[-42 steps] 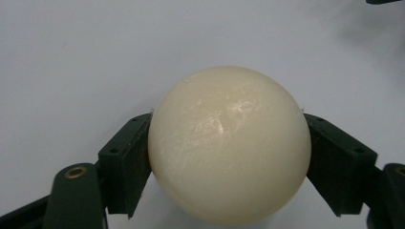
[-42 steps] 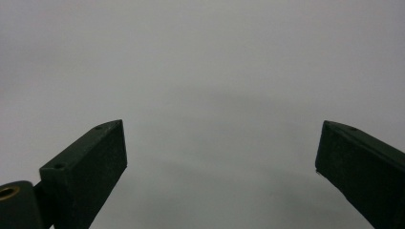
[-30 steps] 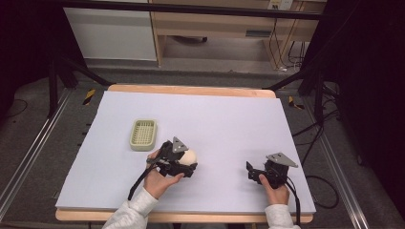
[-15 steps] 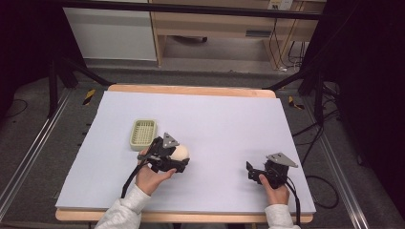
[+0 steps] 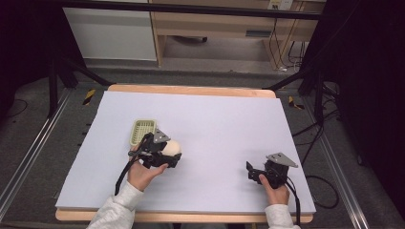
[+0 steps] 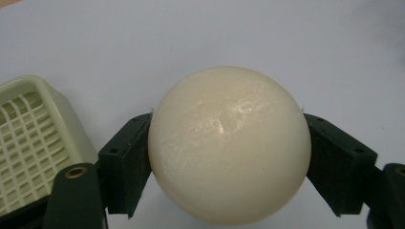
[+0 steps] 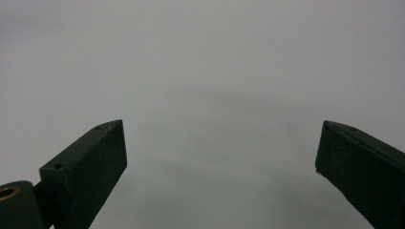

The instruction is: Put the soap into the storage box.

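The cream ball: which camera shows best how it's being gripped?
The left gripper view: the cream ball sits large and close, with a black jaw pressed on each side. The high view shows the ball small, partly behind the left gripper. The right gripper view faces bare table.

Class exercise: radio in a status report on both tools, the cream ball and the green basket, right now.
Left tool shut on cream ball, beside green basket. Right tool open, holding nothing, over the white tabletop. Nothing between ball and basket.
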Motion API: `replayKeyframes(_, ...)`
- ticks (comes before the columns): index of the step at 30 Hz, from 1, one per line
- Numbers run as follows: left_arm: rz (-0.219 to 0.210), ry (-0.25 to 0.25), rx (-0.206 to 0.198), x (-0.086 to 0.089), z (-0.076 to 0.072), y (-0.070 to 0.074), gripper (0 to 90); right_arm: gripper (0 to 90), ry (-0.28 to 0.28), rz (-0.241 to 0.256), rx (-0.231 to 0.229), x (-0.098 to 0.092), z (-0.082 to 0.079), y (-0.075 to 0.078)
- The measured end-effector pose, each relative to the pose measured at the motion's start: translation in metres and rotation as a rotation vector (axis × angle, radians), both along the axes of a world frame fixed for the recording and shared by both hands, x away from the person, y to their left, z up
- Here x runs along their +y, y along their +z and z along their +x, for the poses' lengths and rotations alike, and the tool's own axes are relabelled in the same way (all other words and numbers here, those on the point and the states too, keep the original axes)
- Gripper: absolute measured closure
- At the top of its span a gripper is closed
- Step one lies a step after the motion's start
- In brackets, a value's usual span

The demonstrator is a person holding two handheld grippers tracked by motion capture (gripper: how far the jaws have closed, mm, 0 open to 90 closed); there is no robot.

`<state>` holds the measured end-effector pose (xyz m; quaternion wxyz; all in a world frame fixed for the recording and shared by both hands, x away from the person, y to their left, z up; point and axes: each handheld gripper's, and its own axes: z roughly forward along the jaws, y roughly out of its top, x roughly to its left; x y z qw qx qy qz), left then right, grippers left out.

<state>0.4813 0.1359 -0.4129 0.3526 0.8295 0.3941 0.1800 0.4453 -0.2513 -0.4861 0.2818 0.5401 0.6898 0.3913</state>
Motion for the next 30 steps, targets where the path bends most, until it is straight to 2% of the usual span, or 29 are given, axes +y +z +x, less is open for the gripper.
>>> replayKeyframes(7,-0.008,0.034,-0.005,0.012,0.005,0.002,23.6,3.9,0.000,0.001,0.000,0.000,0.000,0.000)
replayKeyframes(11,0.005,0.045,-0.004,0.021,0.008,0.004,23.6,3.9,0.000,0.001,0.000,0.000,0.000,0.000)
replayKeyframes(12,-0.008,0.056,-0.007,0.022,0.009,0.004,23.6,3.9,-0.001,0.001,0.000,0.000,0.000,0.000)
replayKeyframes(17,-0.012,0.074,-0.012,0.030,0.012,0.007,23.6,3.9,-0.001,0.001,0.000,0.000,0.000,0.000)
replayKeyframes(26,0.002,0.091,-0.011,0.041,0.015,0.009,23.6,3.9,0.000,0.001,0.000,0.000,0.000,0.000)
replayKeyframes(30,-0.008,0.110,-0.014,0.046,0.019,0.010,23.6,3.9,0.000,0.001,0.000,0.000,0.000,0.000)
